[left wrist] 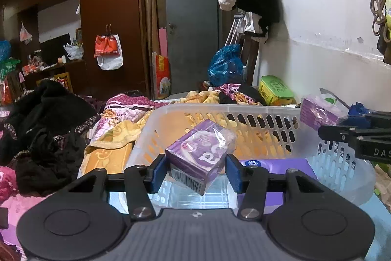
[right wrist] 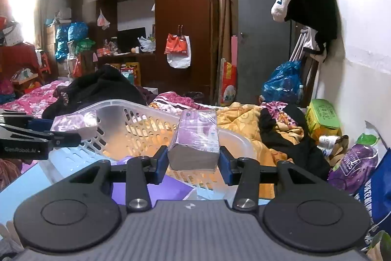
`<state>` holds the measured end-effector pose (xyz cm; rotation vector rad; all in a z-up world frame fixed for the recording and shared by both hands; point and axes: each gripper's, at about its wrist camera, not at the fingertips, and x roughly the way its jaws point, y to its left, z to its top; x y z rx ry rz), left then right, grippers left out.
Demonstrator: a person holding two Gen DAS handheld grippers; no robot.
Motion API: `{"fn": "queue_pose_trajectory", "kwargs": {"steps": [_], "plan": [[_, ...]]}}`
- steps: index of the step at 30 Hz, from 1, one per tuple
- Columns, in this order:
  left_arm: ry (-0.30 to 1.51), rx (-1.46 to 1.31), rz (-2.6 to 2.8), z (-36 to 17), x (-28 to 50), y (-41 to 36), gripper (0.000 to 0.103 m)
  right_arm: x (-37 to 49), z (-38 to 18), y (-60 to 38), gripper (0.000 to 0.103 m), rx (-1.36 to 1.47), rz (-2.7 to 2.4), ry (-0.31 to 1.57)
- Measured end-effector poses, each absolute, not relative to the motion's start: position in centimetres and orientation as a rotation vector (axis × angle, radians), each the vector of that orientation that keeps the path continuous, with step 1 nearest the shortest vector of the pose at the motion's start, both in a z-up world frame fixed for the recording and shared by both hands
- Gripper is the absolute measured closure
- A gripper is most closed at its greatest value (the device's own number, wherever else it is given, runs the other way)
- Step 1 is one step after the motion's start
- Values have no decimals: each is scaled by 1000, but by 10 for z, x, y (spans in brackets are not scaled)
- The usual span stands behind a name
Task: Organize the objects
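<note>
My left gripper [left wrist: 195, 171] is shut on a purple tissue pack [left wrist: 200, 153], tilted, held over the inside of a white slotted plastic basket [left wrist: 256, 111]. My right gripper [right wrist: 194, 164] is shut on another purple tissue pack [right wrist: 195, 138], held at the basket's near rim [right wrist: 234, 136]. In the left wrist view the right gripper [left wrist: 325, 127] enters from the right with its pack [left wrist: 320, 111]. In the right wrist view the left gripper [right wrist: 70, 133] enters from the left with its pack [right wrist: 73, 122]. A flat purple pack [left wrist: 281, 163] lies in the basket.
The basket sits on a bed with a yellow blanket [right wrist: 244, 119] and black clothes [left wrist: 48, 119]. A green box [right wrist: 322, 116] and a purple bag [right wrist: 352, 163] lie by the white wall on the right. A wardrobe [right wrist: 183, 16] and a grey door [left wrist: 193, 26] stand behind.
</note>
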<state>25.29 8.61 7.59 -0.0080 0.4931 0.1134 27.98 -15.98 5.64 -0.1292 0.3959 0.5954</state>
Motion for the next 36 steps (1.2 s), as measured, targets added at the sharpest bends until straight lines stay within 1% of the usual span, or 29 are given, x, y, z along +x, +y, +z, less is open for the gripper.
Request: {"fn": "queue_pose_trajectory", "kwargs": {"steps": [3, 4, 5, 6, 7, 11, 17, 23, 27, 28, 30, 31, 34, 36], "plan": [[510, 0, 90, 73, 253, 85, 46, 279, 54, -159, 55, -129, 589, 406], [512, 13, 90, 71, 255, 82, 41, 279, 55, -160, 51, -116, 586, 408], [508, 38, 103, 69, 254, 79, 35, 279, 56, -162, 32, -96, 582, 409], [501, 54, 116, 68, 255, 78, 16, 278, 58, -164, 18, -76, 575, 405], [484, 58, 118, 67, 252, 78, 4, 275, 60, -166, 0, -65, 564, 386], [418, 33, 109, 69, 226, 78, 4, 246, 66, -176, 0, -96, 554, 310], [311, 40, 99, 68, 149, 75, 4, 185, 48, -208, 0, -20, 660, 306], [280, 22, 64, 25, 64, 76, 4, 118, -3, -215, 0, 48, 805, 330], [312, 7, 76, 1, 48, 84, 5, 100, -25, -195, 0, 54, 864, 334], [311, -14, 75, -3, 47, 89, 5, 99, -27, -188, 1, 40, 869, 329], [311, -48, 54, -6, 49, 99, 8, 97, -30, -176, 7, 23, 869, 322], [315, -57, 49, -8, 49, 102, 11, 96, -33, -171, 12, 34, 875, 327], [314, -65, 46, -12, 54, 106, 15, 92, -39, -158, 24, 19, 903, 351], [311, -74, 41, -14, 55, 107, 17, 89, -43, -150, 26, 7, 899, 350]]}}
